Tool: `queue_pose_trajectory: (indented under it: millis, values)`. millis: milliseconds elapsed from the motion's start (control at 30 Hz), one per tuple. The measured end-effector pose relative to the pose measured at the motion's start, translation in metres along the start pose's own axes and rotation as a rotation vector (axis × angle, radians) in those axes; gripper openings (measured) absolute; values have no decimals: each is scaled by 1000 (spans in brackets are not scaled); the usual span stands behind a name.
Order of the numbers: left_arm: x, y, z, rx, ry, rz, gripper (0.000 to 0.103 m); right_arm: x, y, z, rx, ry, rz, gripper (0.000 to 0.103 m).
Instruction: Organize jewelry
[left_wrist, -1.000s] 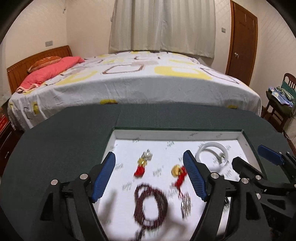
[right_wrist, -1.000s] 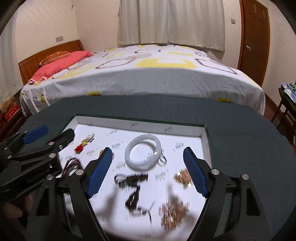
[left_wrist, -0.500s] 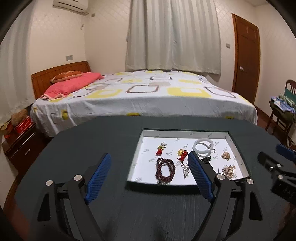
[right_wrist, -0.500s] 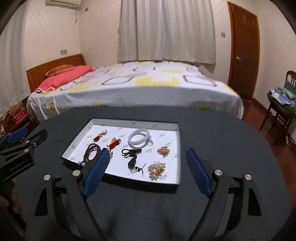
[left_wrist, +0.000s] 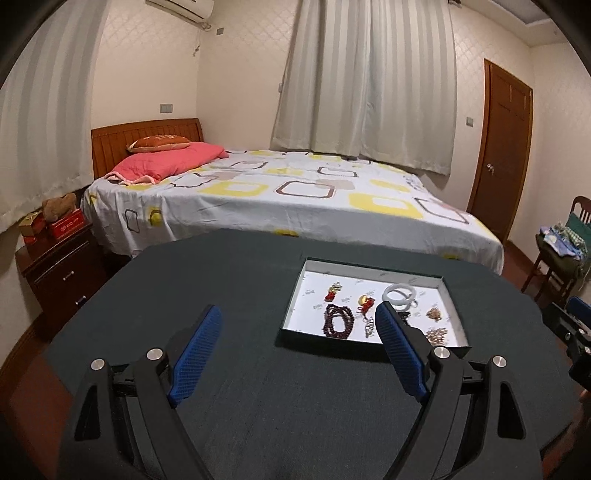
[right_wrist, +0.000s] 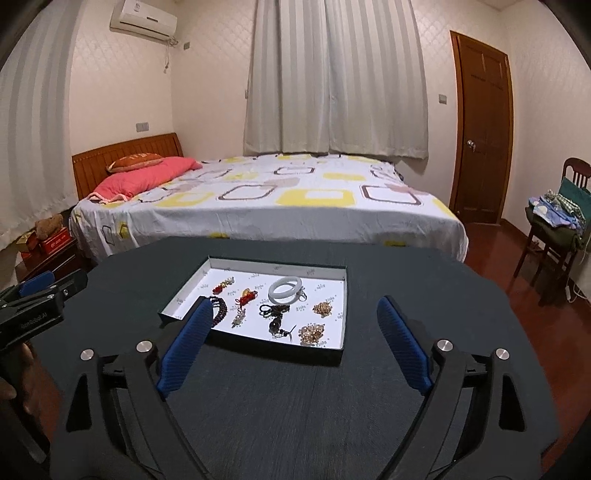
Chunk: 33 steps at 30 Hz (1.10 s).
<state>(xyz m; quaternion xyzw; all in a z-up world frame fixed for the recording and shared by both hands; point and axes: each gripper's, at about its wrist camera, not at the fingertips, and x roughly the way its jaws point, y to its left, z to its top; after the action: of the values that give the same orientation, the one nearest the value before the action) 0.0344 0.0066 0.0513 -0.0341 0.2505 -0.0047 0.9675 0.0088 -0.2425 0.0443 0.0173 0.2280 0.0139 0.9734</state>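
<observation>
A shallow white-lined tray (left_wrist: 373, 266) sits on the dark round table (left_wrist: 229, 280). In it lie a white bangle (left_wrist: 388, 293), a dark red bead bracelet (left_wrist: 328, 321), a red charm (left_wrist: 331, 293) and a gold-and-red tassel (left_wrist: 365, 301). The right wrist view shows the same tray (right_wrist: 277, 261) with a black cord pendant (right_wrist: 275, 314) and gold clusters (right_wrist: 312, 332). My left gripper (left_wrist: 297, 310) hangs open short of the tray, holding nothing. My right gripper (right_wrist: 292, 301) is also back from it, its jaws opening with nothing between them.
A bed (left_wrist: 295, 192) with a patterned sheet stands just beyond the table. There is a nightstand (left_wrist: 59, 266) at the left. A chair (right_wrist: 554, 229) piled with cloth and a wooden door (right_wrist: 480, 129) are at the right. Dark table surface (right_wrist: 424, 288) surrounds the tray.
Both grippers have drawn back and up from just over the tray, which now looks smaller and farther off. Both pairs of jaws stand a little wider. The jewelry has not moved.
</observation>
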Motion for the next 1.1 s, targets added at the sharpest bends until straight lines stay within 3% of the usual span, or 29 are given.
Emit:
queue_pose_trajectory:
  millis: [233, 1100]
  values:
    - [-23, -6, 3, 38, -52, 4, 83, -15, 0, 1, 1, -26, 0, 89]
    - [-34, -7, 0, 45, -59, 2, 83, -31, 2, 4, -7, -52, 5, 89]
